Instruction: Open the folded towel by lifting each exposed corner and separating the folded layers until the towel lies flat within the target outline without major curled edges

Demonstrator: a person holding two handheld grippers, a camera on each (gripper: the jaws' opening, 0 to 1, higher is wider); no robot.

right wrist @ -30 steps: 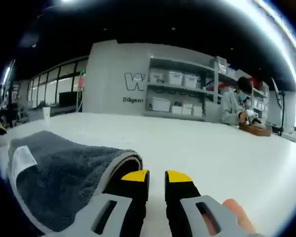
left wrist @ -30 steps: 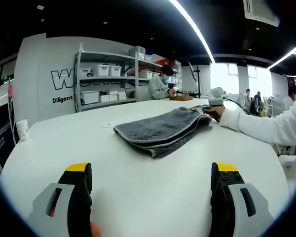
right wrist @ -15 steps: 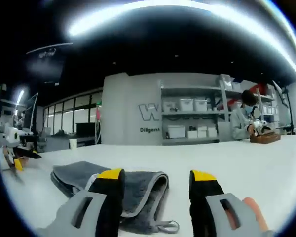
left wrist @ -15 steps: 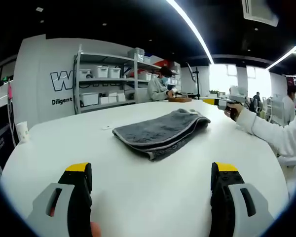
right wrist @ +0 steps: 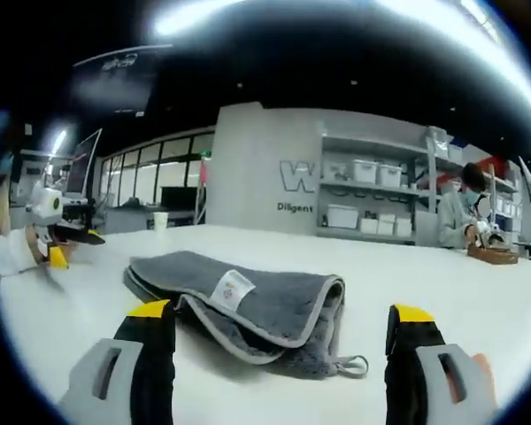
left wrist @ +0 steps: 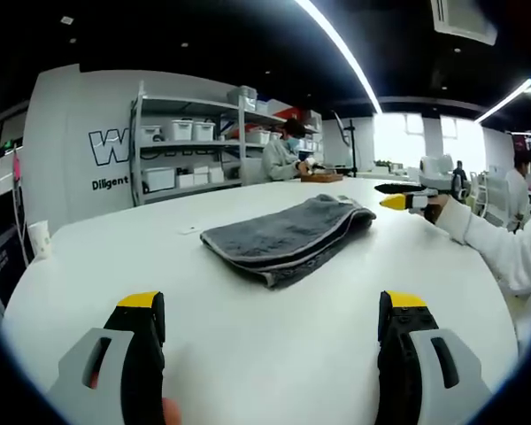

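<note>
Lying folded on the white round table (left wrist: pixel 248 336), the grey terry towel (left wrist: pixel 283 235) sits at 12 o'clock from the left gripper (left wrist: pixel 270 332), well apart from it. Left jaws: spread wide, holding nothing. The right gripper (right wrist: pixel 283 341) hovers just short of the towel (right wrist: pixel 248 297), jaws wide apart, nothing held. A white label (right wrist: pixel 229 286) lies on the towel's top layer; a hanging loop (right wrist: pixel 347 364) projects at 5 o'clock.
</note>
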